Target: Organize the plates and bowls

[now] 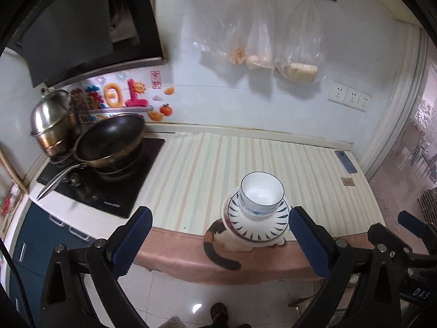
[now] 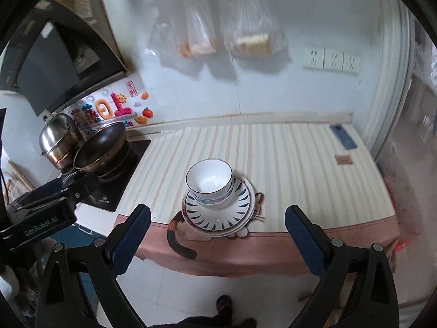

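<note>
White bowls with a dark rim (image 1: 261,194) (image 2: 210,183) sit nested on a stack of white plates with blue leaf marks (image 1: 259,225) (image 2: 218,216). The stack stands near the front edge of the striped counter cloth (image 1: 196,169) (image 2: 286,158), over a cat picture. My left gripper (image 1: 220,227) hangs open above and in front of the counter edge, nothing between its blue pads. My right gripper (image 2: 217,225) is likewise open and empty, held back from the stack. The left gripper's body (image 2: 41,213) shows at the left of the right wrist view.
A black hob (image 1: 109,180) at the left carries a dark wok (image 1: 112,142) and a steel pot (image 1: 52,125). Plastic bags (image 1: 273,43) hang on the wall. A phone (image 1: 345,161) lies at the counter's far right. White floor tiles (image 1: 191,295) and a foot (image 1: 218,314) lie below.
</note>
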Demonstrator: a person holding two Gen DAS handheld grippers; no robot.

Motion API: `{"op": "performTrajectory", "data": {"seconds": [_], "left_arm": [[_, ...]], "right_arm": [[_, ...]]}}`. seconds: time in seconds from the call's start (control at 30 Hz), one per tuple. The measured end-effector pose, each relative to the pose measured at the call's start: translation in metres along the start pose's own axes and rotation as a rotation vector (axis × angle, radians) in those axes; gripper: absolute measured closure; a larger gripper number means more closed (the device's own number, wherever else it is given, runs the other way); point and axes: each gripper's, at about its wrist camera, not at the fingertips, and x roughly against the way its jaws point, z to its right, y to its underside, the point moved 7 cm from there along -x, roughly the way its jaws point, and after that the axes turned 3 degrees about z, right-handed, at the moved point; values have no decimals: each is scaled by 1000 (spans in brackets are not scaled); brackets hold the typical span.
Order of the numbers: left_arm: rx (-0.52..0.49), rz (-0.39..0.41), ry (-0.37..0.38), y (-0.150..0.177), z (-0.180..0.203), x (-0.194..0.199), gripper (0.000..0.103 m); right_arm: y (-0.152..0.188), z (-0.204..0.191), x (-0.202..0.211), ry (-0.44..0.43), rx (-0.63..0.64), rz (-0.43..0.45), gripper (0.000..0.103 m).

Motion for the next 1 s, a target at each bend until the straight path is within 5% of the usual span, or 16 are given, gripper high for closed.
{"op": "performTrajectory", "data": {"seconds": [0.47,1.0], "left_arm": [[-21,43,-24,45,16,78,1],[-17,64,-29,56,20,97,1]], "right_arm": [[35,5,89,-4,33,70,0],[48,13,110,7,36,80,0]]}}
